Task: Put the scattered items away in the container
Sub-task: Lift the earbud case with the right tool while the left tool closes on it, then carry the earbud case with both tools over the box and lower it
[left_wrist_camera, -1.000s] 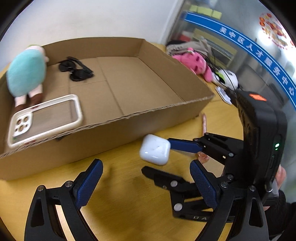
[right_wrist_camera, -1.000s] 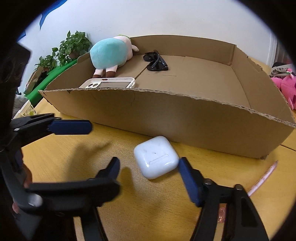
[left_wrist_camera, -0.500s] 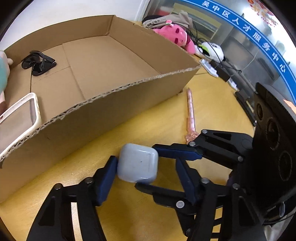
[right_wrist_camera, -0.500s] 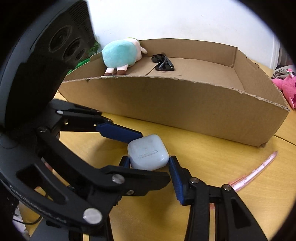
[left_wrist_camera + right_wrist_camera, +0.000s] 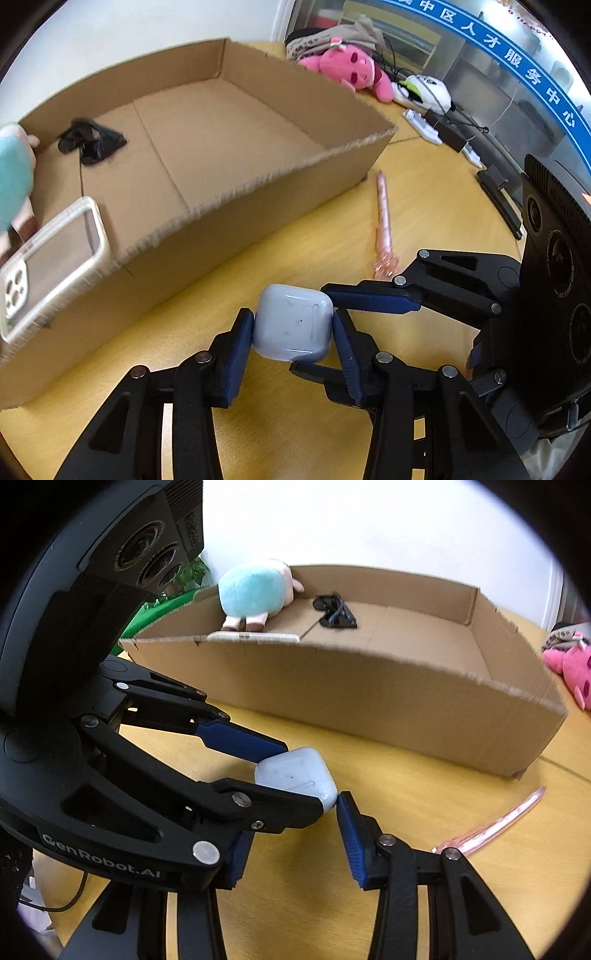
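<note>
- Just before the cardboard box [image 5: 258,218], on the desk [image 5: 424,192], the left hand-held gripper [image 5: 293,338] has closed onto the earbud case [image 5: 293,326].
- Right hand-held gripper [image 5: 291,830] stands apart beside it; lifting into the box looks next.

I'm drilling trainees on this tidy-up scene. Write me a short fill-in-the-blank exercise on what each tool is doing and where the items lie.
1. The white earbud case is clamped in the ____ tool.
2. The sunglasses lie inside the ____ box.
3. The pink pen lies on the ____, outside that box.
4. The right tool is ____, one finger beside the case.

Missing words: left; cardboard; table; open
</note>
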`<action>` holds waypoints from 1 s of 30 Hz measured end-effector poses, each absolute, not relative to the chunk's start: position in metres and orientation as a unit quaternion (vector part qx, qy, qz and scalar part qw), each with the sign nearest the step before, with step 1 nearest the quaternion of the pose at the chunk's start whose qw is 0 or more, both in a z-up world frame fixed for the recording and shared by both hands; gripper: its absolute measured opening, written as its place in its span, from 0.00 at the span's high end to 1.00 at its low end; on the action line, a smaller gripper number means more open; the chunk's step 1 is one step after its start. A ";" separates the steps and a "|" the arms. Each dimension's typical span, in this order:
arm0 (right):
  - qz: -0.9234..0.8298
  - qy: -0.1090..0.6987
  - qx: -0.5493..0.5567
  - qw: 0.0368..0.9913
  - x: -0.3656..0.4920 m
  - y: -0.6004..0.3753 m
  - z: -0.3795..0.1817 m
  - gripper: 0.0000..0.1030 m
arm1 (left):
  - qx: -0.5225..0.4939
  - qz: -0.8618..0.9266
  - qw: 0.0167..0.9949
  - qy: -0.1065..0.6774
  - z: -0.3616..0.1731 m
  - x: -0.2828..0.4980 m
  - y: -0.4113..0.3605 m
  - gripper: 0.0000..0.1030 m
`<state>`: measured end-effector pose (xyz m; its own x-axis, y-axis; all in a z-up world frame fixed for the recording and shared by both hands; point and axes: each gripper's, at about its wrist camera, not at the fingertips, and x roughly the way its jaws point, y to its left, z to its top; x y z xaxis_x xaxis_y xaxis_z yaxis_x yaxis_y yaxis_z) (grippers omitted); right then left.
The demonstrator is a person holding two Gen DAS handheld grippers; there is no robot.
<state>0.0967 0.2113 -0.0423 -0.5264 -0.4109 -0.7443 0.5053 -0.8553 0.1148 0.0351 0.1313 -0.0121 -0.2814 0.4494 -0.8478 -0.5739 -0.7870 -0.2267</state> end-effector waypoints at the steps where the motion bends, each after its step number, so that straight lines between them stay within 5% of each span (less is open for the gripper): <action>1: -0.874 0.059 0.405 0.262 0.097 0.211 -0.036 0.59 | -0.501 0.802 0.321 0.063 -0.005 0.035 0.132 0.54; 19: -0.916 0.091 0.302 0.247 0.034 0.208 0.116 0.59 | -0.401 0.855 0.316 0.097 0.156 -0.046 0.124 0.54; 30: -0.909 0.094 0.315 0.255 -0.053 0.201 0.144 0.59 | -0.414 0.853 0.310 0.075 0.170 -0.134 0.118 0.55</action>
<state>-0.0534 0.2012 0.1437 -0.6718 -0.4040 -0.6208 0.5230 -0.8523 -0.0113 -0.1340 0.1176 0.1703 -0.4652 0.4664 -0.7524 -0.5906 -0.7967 -0.1287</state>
